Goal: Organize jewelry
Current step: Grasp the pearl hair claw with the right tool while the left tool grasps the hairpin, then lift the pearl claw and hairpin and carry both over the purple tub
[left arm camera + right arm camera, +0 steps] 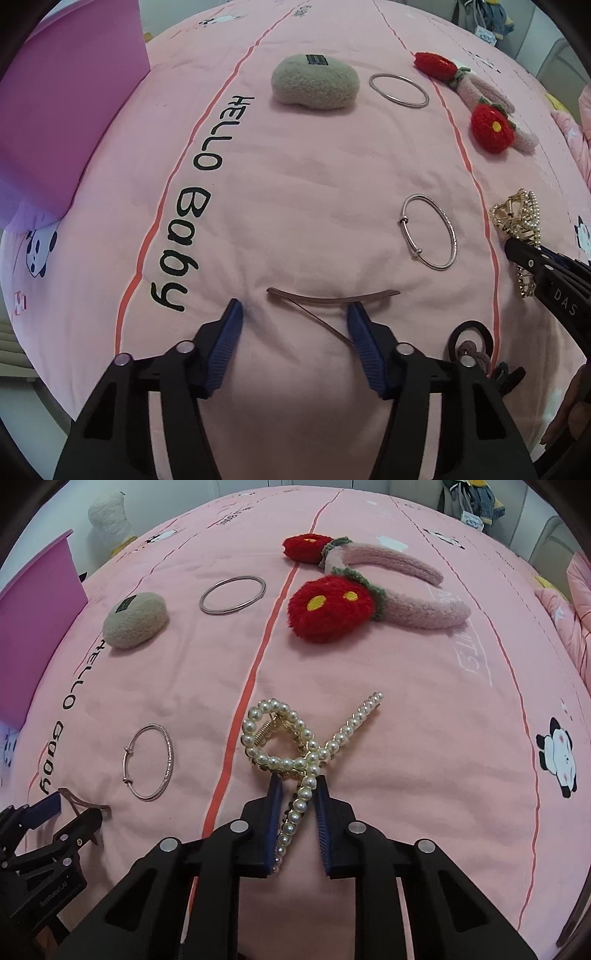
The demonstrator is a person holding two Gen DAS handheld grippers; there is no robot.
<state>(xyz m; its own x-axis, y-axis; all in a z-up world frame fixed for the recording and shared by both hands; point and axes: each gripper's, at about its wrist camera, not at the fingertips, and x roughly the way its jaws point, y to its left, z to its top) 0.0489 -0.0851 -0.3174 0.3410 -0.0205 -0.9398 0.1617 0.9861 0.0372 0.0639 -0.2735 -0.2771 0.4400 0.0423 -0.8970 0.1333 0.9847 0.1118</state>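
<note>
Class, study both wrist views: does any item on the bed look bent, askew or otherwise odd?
One thing stands out: the brown hair clip near the left gripper lies sprung open, one thin leg splayed diagonally from the bar. The pearl claw clip, the two bangles and the knitted headband look intact.

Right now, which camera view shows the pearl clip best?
The right wrist view. There the pearl clip lies whole and central, with the right gripper shut on its lower strand. The left wrist view shows only part of the pearl clip at the right edge, partly hidden behind the right gripper.
</note>
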